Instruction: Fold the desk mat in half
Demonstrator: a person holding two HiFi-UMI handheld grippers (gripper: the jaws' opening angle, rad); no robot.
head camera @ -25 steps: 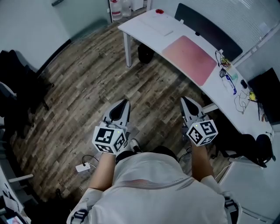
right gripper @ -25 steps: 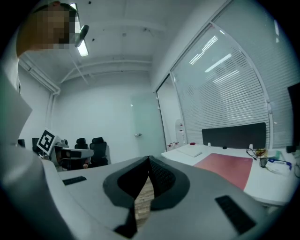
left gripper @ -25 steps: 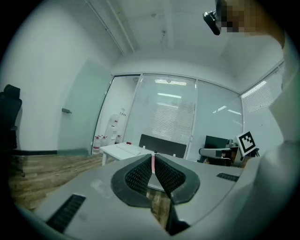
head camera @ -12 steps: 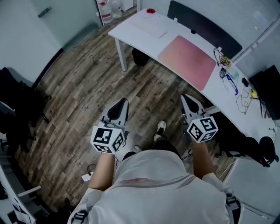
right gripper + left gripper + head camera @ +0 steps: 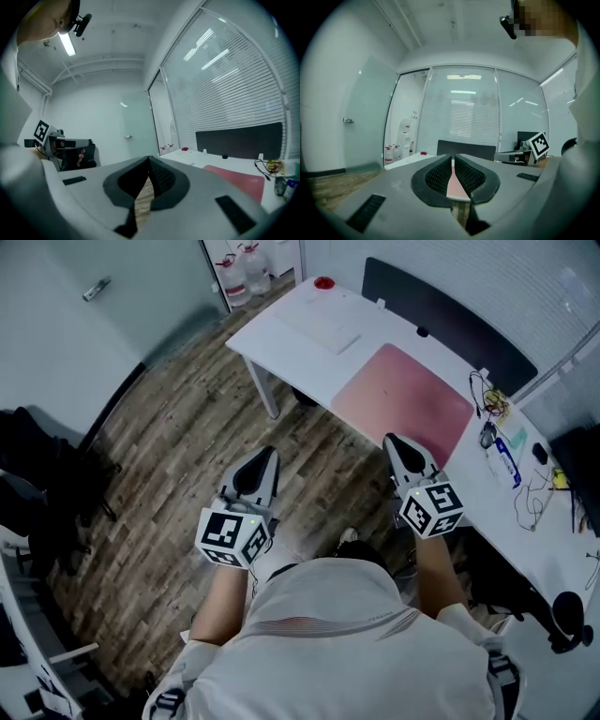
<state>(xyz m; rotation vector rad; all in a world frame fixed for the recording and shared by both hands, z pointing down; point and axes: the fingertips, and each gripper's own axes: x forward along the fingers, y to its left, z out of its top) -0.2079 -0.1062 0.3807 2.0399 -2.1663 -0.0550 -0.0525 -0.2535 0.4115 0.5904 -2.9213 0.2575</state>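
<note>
The wooden floor (image 5: 187,427) runs under both my arms, and ahead of them stands the white counter (image 5: 291,329). On it the pink desk mat (image 5: 403,399) lies flat and fully spread, with nothing resting on it. I judge it light, thin and floppy, likely with a grippy underside, so it should bend over easily but sag if I lift it at one point only. I would take its two corners along one short edge, one per side, and carry that edge across to the opposite one. The mat lies just ahead of my right hand-held gripper (image 5: 398,448), near its tips but apart from them. From my left hand-held gripper (image 5: 266,457) it lies ahead and off to the right, farther away. Both have their jaws together and carry nothing.
</note>
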